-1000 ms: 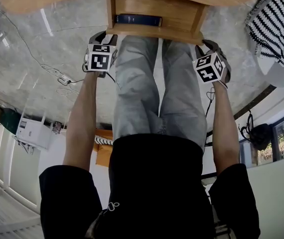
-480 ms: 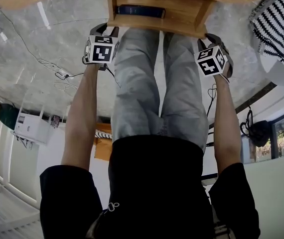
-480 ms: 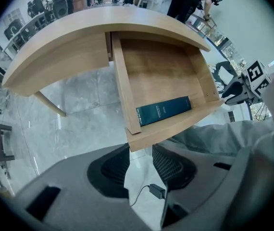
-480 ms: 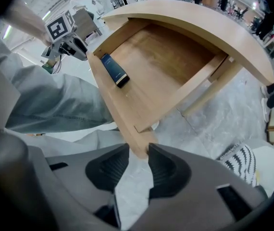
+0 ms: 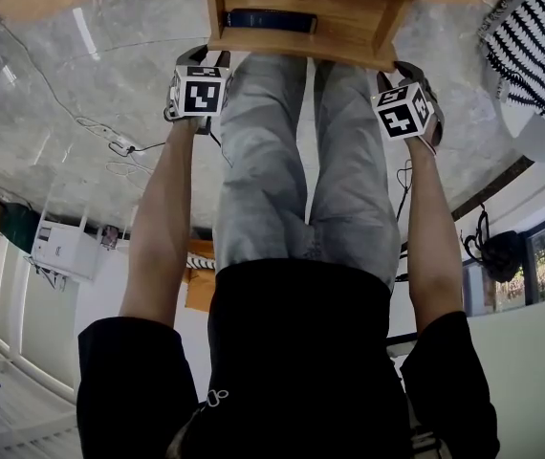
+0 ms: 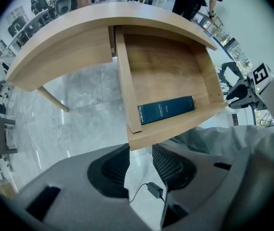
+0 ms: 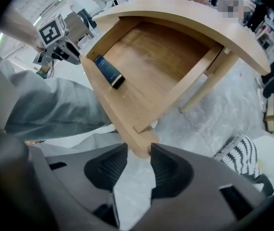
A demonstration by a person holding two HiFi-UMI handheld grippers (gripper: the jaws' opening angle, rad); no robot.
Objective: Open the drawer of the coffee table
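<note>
**A:** What are the left tongs (image 6: 139,152) doing?

**B:** They point straight down, clamped on one end corner of the drawer (image 6: 168,71) front. The wood fills the gap between the pads.

**A:** And the right tongs (image 7: 136,150)?

**B:** Their jaws have just been opening. The other corner of the front board sits between them, but the pads look eased off it.

**A:** So where is the drawer?

**B:** Pulled well out from under the table (image 6: 60,37). Its front edge runs from one pair of tongs to the other.

**A:** Is anything inside?

**B:** A dark blue book (image 6: 166,109) lies flat just behind the front board, nearer the left tongs than the right.

**A:** What is further out?

**B:** The person's legs (image 5: 301,161), in grey trousers, stand between the two tongs on the near side of the drawer. Under the left tongs a cable (image 6: 155,189) with a small dark block on it lies on the marble floor (image 6: 79,95). Off to the outer side of the right tongs is a black-and-white striped rug (image 7: 240,158).
</note>
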